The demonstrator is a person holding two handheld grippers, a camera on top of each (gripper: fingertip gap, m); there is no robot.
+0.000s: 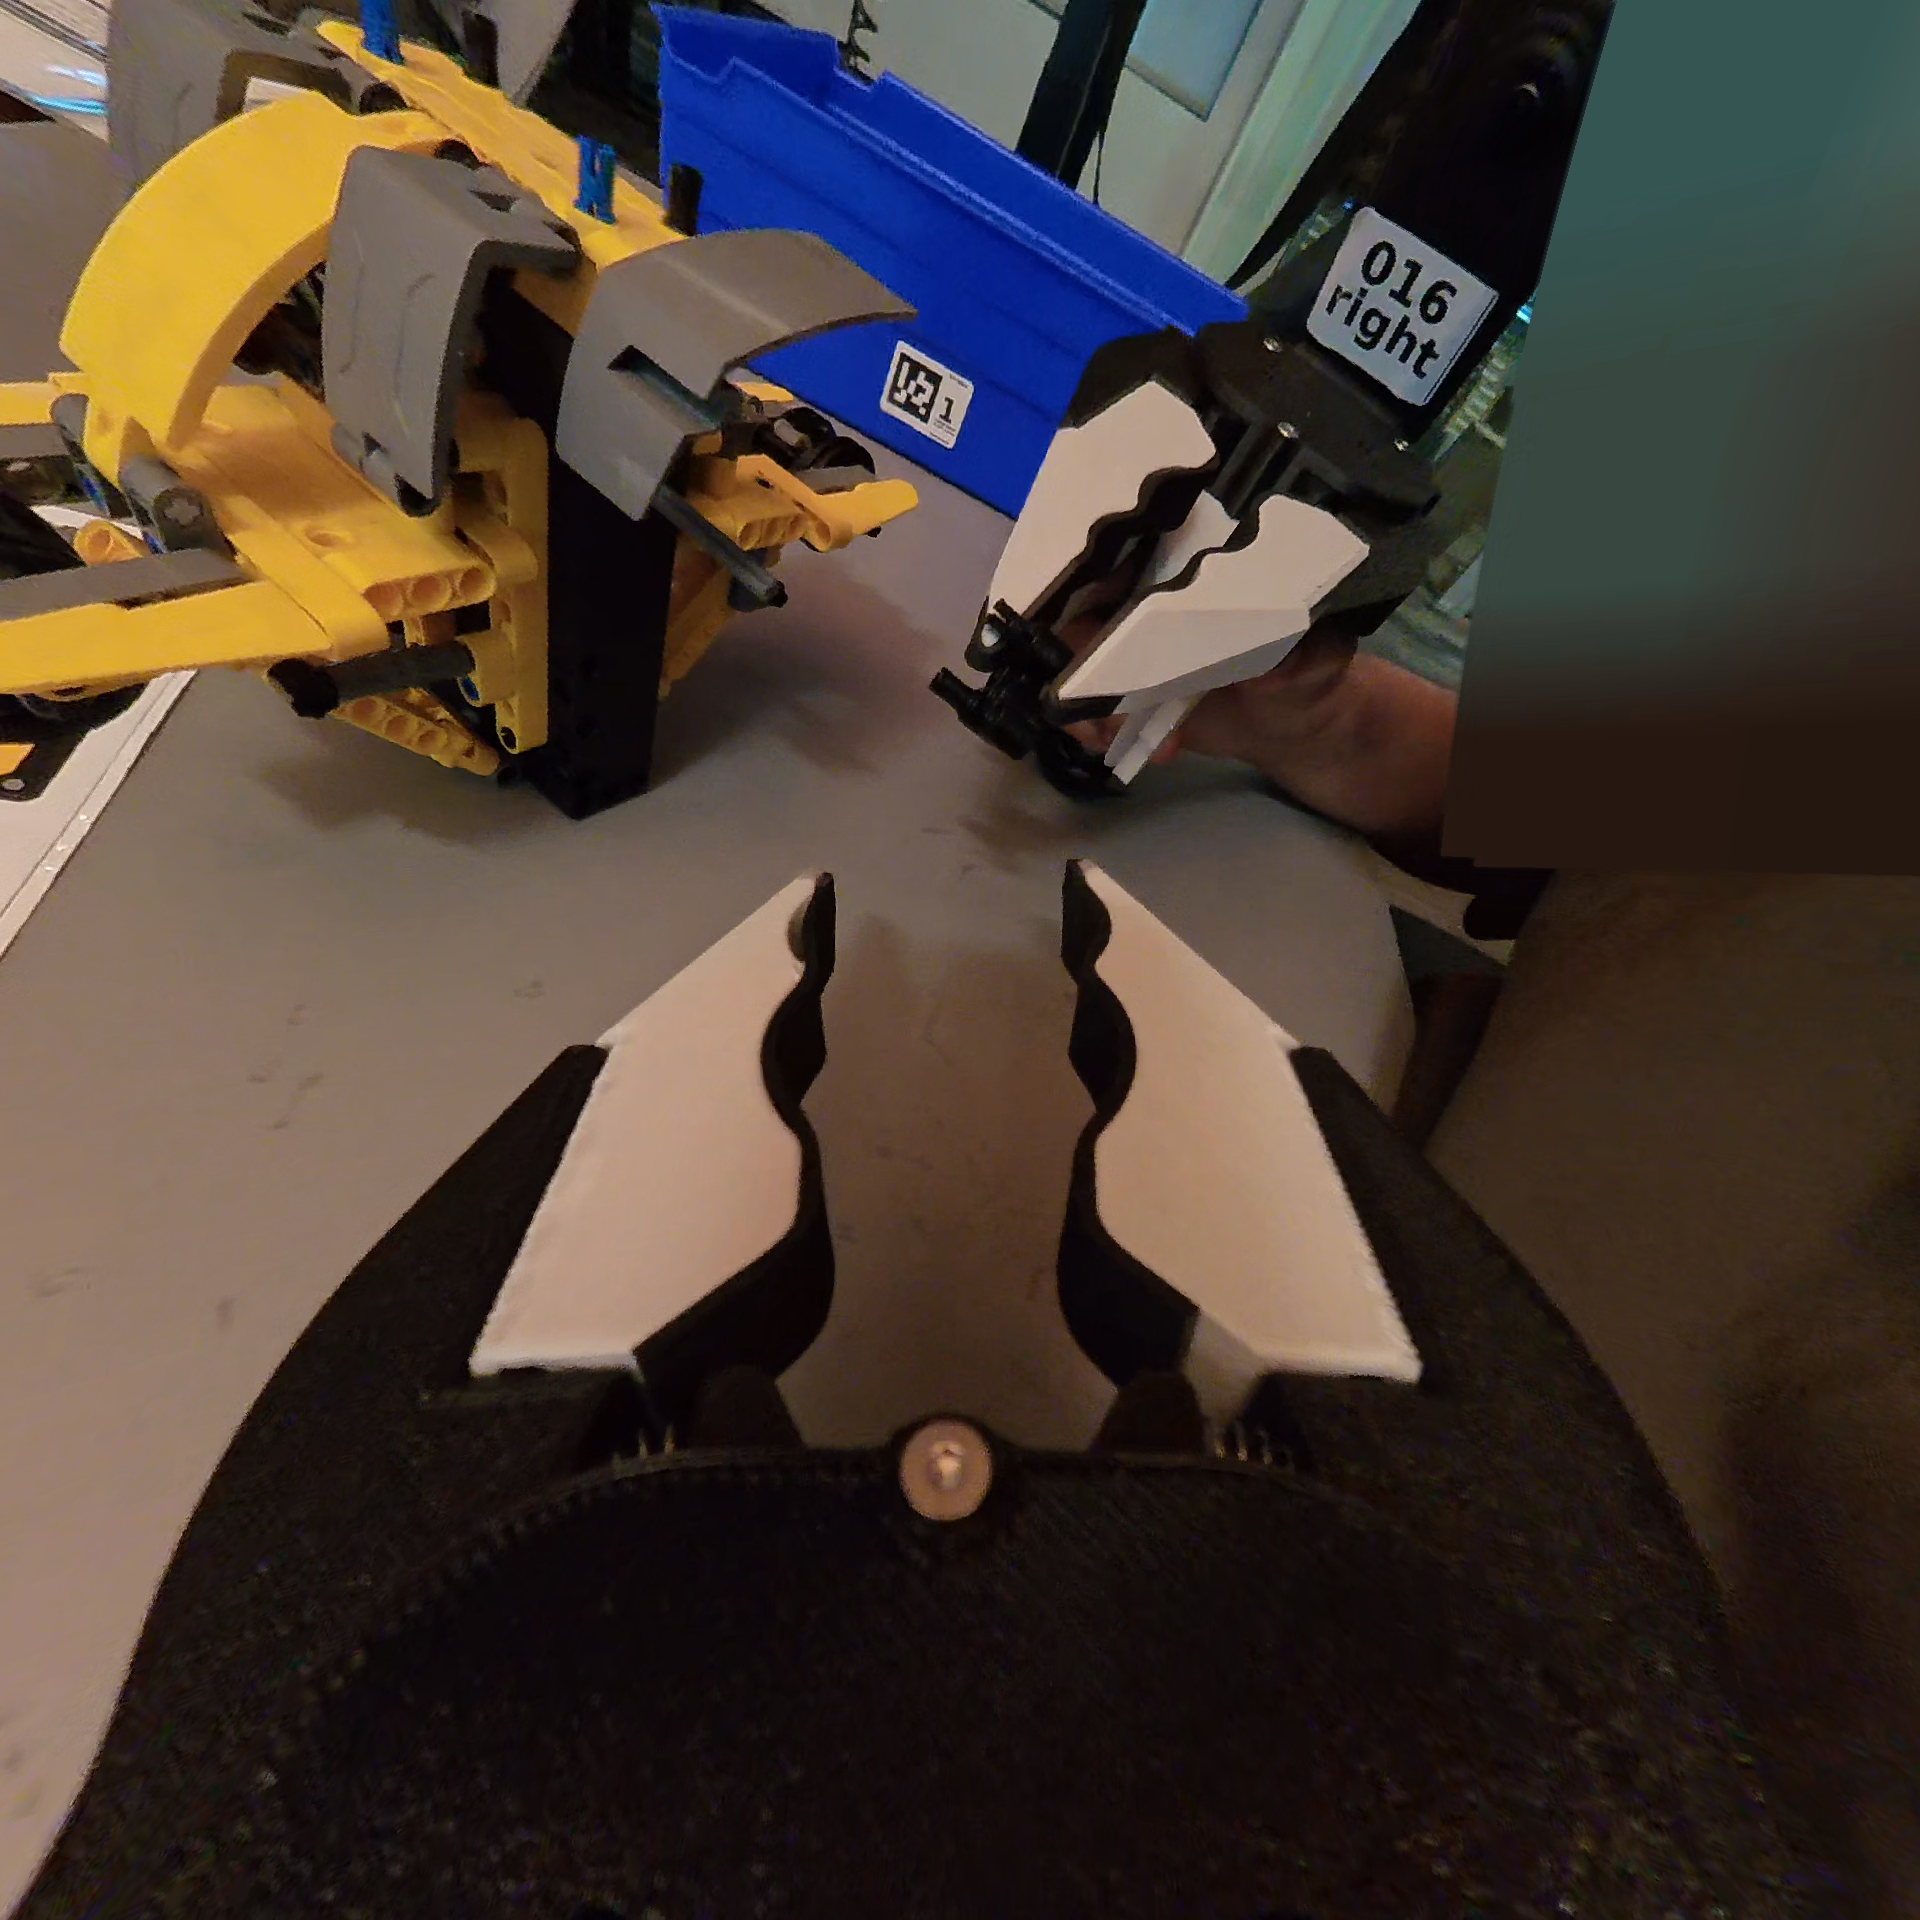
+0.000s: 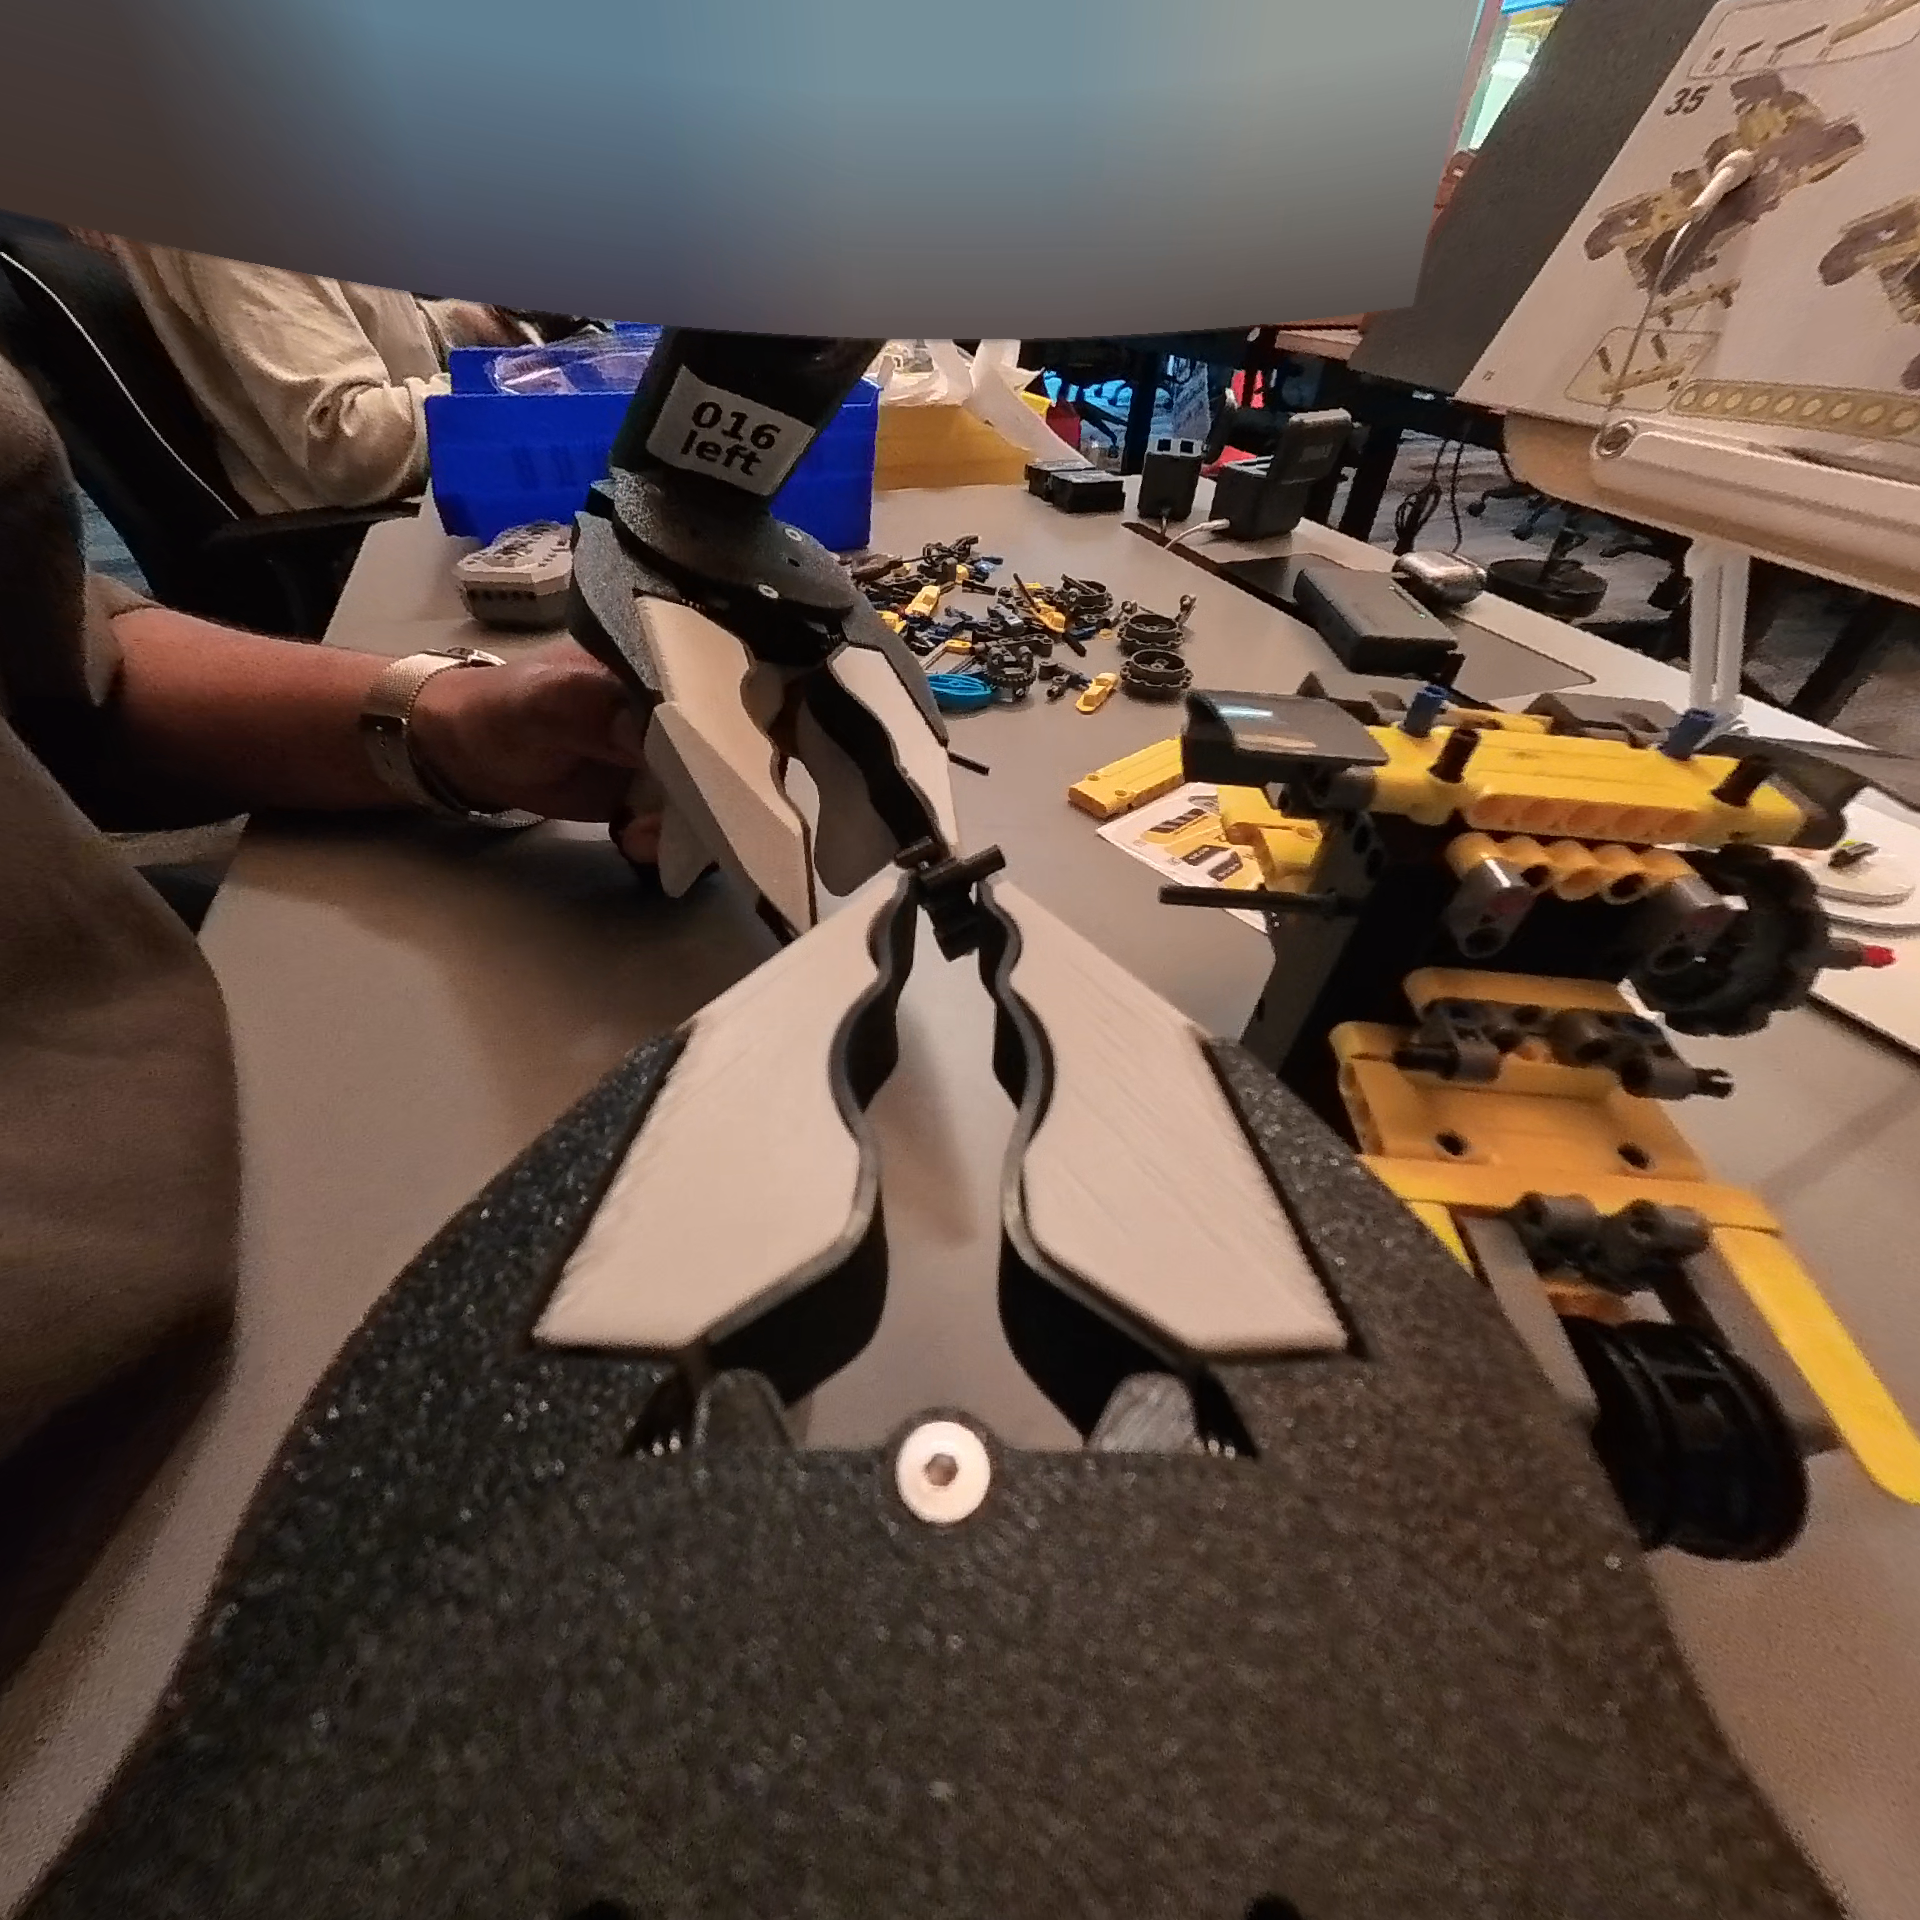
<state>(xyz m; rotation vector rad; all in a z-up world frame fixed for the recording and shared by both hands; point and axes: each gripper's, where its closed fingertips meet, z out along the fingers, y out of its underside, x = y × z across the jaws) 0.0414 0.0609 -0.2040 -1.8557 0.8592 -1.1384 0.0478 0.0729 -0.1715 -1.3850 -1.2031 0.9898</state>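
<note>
At my ten o'clock sits the yellow brick-built vehicle model point(image 1: 343, 468) on the grey table point(image 1: 312, 1039), a blue bin point(image 1: 935, 239) behind it. My left gripper point(image 1: 948, 883) hangs empty, jaws apart. At two o'clock my right gripper point(image 2: 948, 883) pinches a small black connector piece point(image 2: 951, 888); loose parts point(image 2: 1039, 623) lie beyond.

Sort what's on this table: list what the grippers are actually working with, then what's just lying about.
In hand or nearest:
right gripper, shut on a small black connector piece
left gripper, open, empty
yellow and grey brick-built vehicle model

Lying about:
blue bin
heap of loose small parts
instruction booklet
grey table
</note>
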